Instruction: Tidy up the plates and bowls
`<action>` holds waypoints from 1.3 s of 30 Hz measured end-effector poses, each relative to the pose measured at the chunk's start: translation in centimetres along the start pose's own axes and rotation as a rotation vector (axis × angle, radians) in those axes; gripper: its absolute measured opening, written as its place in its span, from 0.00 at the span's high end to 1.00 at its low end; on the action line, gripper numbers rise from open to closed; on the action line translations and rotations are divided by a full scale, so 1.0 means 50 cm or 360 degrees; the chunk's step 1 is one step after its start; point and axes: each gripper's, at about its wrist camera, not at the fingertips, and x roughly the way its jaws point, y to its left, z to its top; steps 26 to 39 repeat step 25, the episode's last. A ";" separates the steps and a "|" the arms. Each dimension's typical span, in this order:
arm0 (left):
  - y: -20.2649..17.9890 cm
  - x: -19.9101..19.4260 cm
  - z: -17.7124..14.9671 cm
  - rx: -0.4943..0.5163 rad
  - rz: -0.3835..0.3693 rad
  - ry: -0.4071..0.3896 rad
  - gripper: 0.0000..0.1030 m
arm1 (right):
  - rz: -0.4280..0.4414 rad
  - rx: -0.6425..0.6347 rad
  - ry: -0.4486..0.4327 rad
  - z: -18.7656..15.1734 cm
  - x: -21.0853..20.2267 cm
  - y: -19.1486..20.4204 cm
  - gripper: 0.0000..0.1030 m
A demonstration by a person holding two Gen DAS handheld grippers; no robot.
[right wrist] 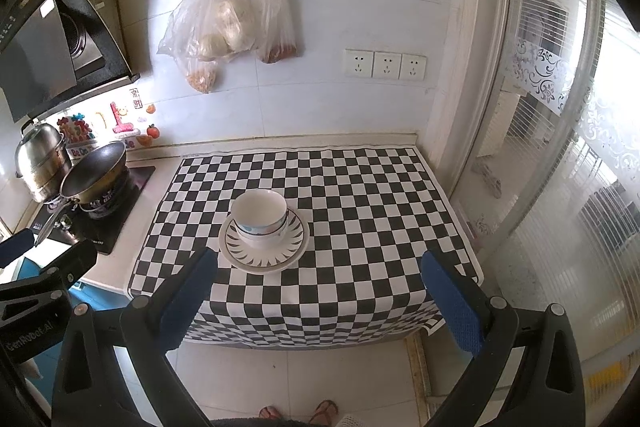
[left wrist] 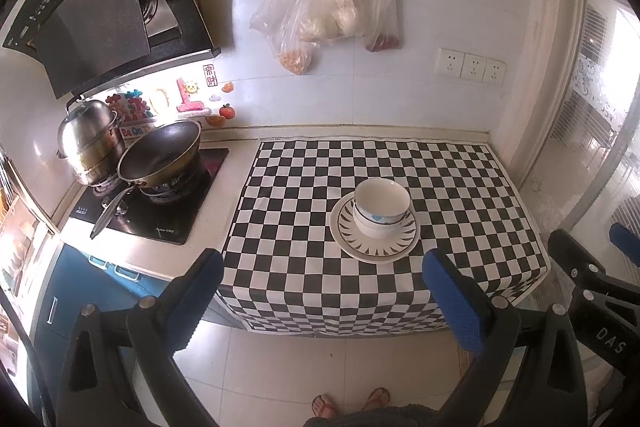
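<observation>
Left wrist view: bowls (left wrist: 382, 213) sitting nested on plates (left wrist: 375, 233), stacked compactly; both grippers (left wrist: 322, 291) (right wrist: 320, 291) hanging released, empty.

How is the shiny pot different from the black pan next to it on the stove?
The silver pot is tall and closed with a lid; the dark wok is wide, shallow and open. The pot stands level, while the wok sits tilted, its inside facing the room. The wok has a long handle sticking forward; the pot has only a top handle that I can see. Both are metal and sit side by side on the stove.
</observation>
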 end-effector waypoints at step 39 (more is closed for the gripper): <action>0.002 0.000 -0.001 0.0010 0.0030 -0.0021 0.01 | 0.0009 -0.0014 0.0010 0.008 0.000 0.010 0.00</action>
